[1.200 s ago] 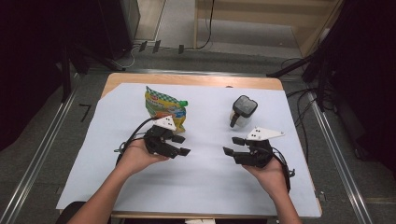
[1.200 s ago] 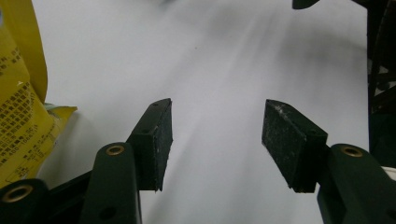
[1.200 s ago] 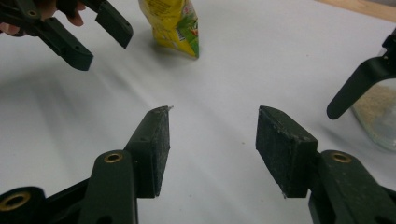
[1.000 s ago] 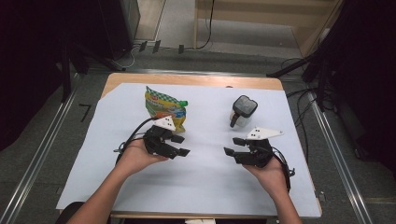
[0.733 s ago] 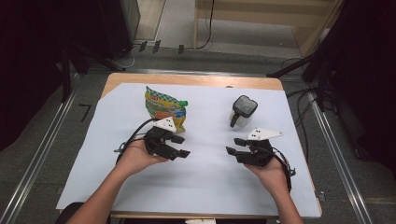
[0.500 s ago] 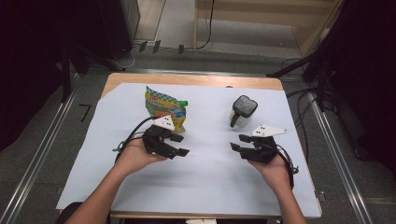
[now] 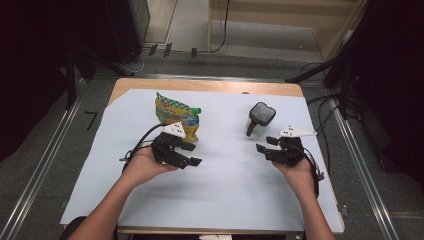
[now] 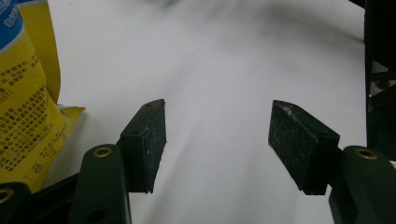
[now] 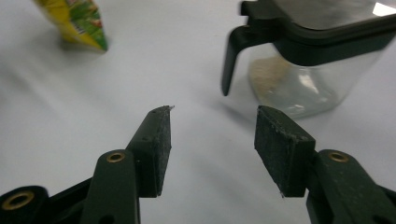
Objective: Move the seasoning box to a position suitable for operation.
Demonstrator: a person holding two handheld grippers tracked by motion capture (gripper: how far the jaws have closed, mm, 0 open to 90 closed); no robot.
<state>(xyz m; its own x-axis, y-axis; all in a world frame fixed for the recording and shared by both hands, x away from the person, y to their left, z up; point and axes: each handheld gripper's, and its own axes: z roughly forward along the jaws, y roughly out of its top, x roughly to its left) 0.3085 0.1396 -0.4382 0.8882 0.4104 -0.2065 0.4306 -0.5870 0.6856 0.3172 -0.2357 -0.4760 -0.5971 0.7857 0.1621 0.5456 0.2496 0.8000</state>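
Observation:
A yellow-green snack bag [image 7: 176,112] lies on the white sheet at the back left. A clear jar [image 7: 260,119] with a black lid and handle stands at the back right. My left gripper [image 7: 192,154] hovers just in front of the bag, open, with bare sheet between its pads [image 8: 217,144]; the bag [image 8: 23,116] is at its left. My right gripper [image 7: 265,145] sits just in front and right of the jar, open. Its jaws have just been opening a little with nothing between them [image 9: 212,149]. The jar [image 9: 299,60] stands ahead to the right, the bag [image 9: 74,21] far left.
The white sheet [image 7: 225,200] covers a wooden table [image 7: 210,86] whose far edge shows. Metal rails [image 7: 45,165] run along the floor on both sides. Cables [image 7: 220,30] and dark equipment [image 7: 120,25] stand beyond the table's back.
The right hand has shifted to the right and slightly farther from the person, closer to the jar. The left hand has stayed put.

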